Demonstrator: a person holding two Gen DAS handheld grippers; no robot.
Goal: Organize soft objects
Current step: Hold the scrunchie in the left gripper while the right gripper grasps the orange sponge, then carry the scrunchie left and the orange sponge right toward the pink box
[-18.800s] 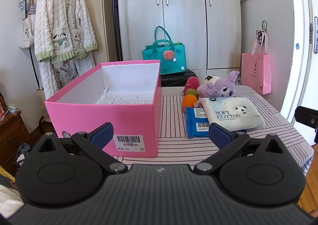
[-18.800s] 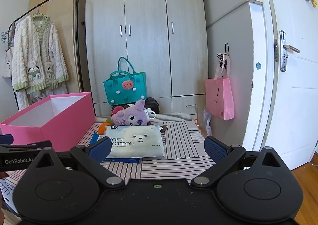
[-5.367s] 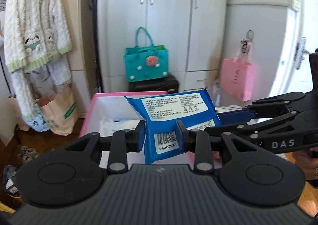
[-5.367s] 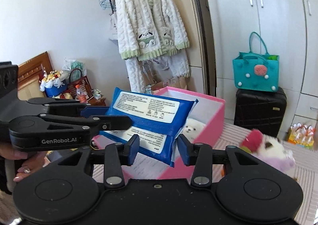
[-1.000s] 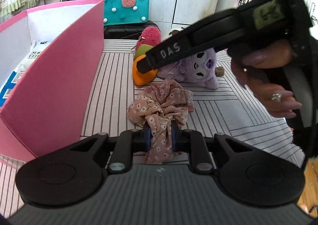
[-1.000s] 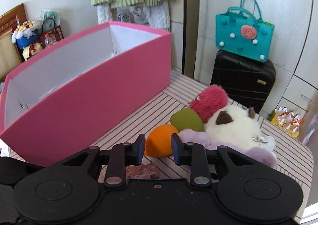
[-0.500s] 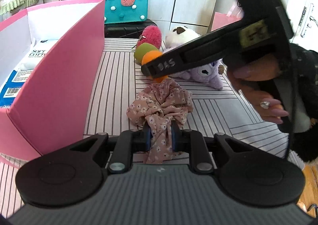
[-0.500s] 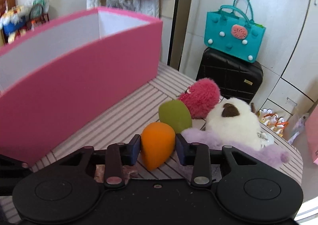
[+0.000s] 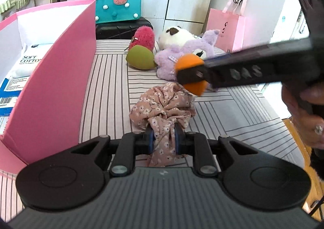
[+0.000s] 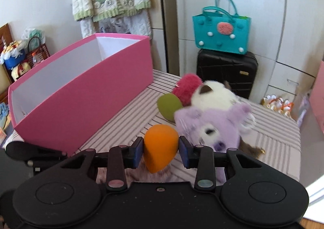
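My left gripper (image 9: 163, 138) is shut on a pink floral scrunchie (image 9: 164, 105), whose bunched loop rests on the striped table (image 9: 109, 79). My right gripper (image 10: 161, 151) is shut on an orange egg-shaped sponge (image 10: 161, 144) and holds it just above the table. In the left wrist view the orange sponge (image 9: 189, 63) hangs over the scrunchie's far edge. The pink box (image 9: 66, 71) stands to the left, with a white cotton pack (image 9: 28, 63) and a blue pack (image 9: 10, 89) inside. A green sponge (image 9: 139, 60), a red plush (image 9: 144, 37), a white plush (image 9: 176, 35) and a purple plush (image 9: 182, 55) lie behind.
A teal bag (image 10: 221, 32) sits on a black suitcase (image 10: 226, 71) beyond the table's far edge. A pink paper bag (image 9: 228, 28) hangs at the back right. A person's hand (image 9: 303, 111) holds the right gripper's handle at the right.
The right gripper took hold of the orange sponge, lifted it off the table and carried it away from the green sponge, toward the scrunchie. The left gripper kept still on the scrunchie.
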